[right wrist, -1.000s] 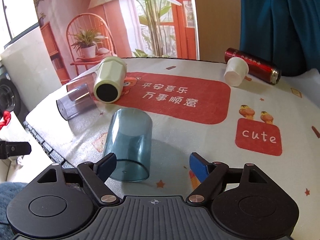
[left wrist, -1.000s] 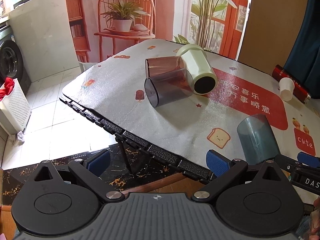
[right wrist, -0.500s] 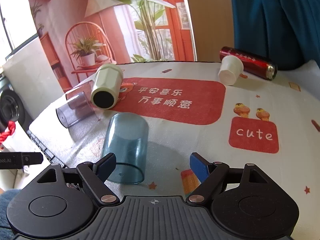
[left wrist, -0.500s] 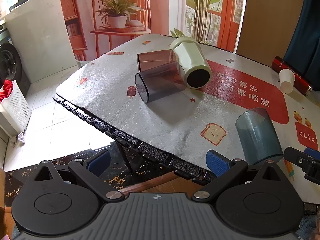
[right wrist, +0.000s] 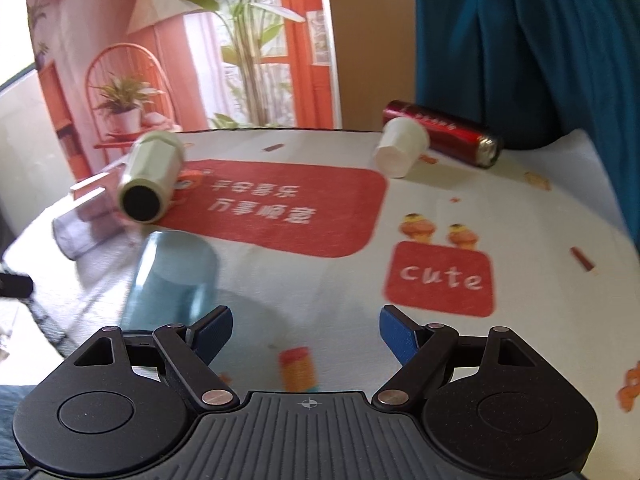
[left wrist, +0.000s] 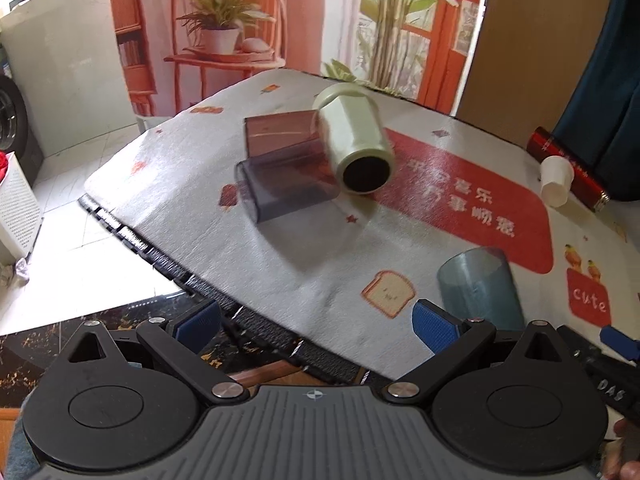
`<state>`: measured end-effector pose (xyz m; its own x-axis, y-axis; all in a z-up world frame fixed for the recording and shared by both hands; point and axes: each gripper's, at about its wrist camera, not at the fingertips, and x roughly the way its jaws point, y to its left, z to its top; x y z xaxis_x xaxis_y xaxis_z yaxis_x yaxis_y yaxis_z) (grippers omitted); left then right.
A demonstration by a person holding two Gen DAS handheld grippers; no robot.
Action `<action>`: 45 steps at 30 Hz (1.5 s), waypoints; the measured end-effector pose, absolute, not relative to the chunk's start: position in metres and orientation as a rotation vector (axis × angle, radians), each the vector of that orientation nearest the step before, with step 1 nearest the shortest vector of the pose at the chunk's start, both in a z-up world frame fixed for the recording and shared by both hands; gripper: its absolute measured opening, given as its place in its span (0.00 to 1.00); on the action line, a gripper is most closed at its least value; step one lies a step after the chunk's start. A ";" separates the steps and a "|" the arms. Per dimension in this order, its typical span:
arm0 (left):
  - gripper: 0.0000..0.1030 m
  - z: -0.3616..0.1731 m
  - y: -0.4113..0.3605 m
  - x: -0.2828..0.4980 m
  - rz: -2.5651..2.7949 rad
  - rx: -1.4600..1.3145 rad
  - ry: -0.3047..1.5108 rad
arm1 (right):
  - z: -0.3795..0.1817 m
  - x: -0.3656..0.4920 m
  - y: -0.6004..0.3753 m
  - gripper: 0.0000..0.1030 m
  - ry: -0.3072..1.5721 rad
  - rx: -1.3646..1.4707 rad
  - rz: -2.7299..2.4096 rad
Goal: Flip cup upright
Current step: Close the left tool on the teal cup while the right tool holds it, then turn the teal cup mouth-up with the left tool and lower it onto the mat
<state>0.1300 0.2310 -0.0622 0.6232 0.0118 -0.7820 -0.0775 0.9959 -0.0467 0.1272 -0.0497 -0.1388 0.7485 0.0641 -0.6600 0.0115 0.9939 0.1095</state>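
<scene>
A clear blue cup (right wrist: 172, 280) stands upside down near the table's front edge, also in the left wrist view (left wrist: 478, 288). My right gripper (right wrist: 306, 334) is open and empty just behind it, with the cup ahead of the left finger. My left gripper (left wrist: 316, 320) is open and empty over the table's edge. A pale green cup (left wrist: 356, 148) lies on its side, also in the right wrist view (right wrist: 150, 178). A grey clear cup (left wrist: 284, 190) and a brown clear cup (left wrist: 280, 134) lie beside it. A small white cup (right wrist: 400, 148) lies at the back.
A red can (right wrist: 444, 134) lies behind the white cup by a blue curtain (right wrist: 528, 40). The table has a white printed cloth (right wrist: 520, 208) with a red panel. Its edge (left wrist: 160, 260) drops to a tiled floor at the left, with a white basket (left wrist: 16, 204).
Both grippers have moved forward over the table, and the views are blurred with motion. The blue cup now sits closer to the right gripper's left finger. No cup has moved.
</scene>
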 end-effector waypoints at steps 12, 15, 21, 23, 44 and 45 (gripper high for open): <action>1.00 -0.076 0.158 0.176 -0.131 -0.088 0.984 | -0.149 0.133 -0.062 0.76 0.747 0.062 -0.055; 0.99 -0.086 0.145 0.186 -0.128 -0.064 1.010 | -0.149 0.133 -0.065 0.76 0.750 0.080 -0.052; 0.98 -0.100 0.129 0.201 -0.184 -0.077 1.064 | -0.151 0.135 -0.066 0.76 0.756 0.081 -0.055; 0.94 -0.105 0.125 0.204 -0.181 -0.061 1.080 | -0.151 0.136 -0.066 0.76 0.758 0.080 -0.053; 0.68 -0.085 0.193 0.191 -0.129 -0.133 0.914 | -0.154 0.141 -0.050 0.76 0.774 0.049 -0.003; 0.68 -0.085 0.195 0.195 -0.115 -0.127 0.907 | -0.154 0.141 -0.049 0.76 0.773 0.044 0.001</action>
<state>0.1949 0.1951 -0.0846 0.6112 -0.1535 -0.7765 0.0461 0.9863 -0.1587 0.1410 -0.0490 -0.1539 0.7157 0.0176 -0.6982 0.0150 0.9991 0.0406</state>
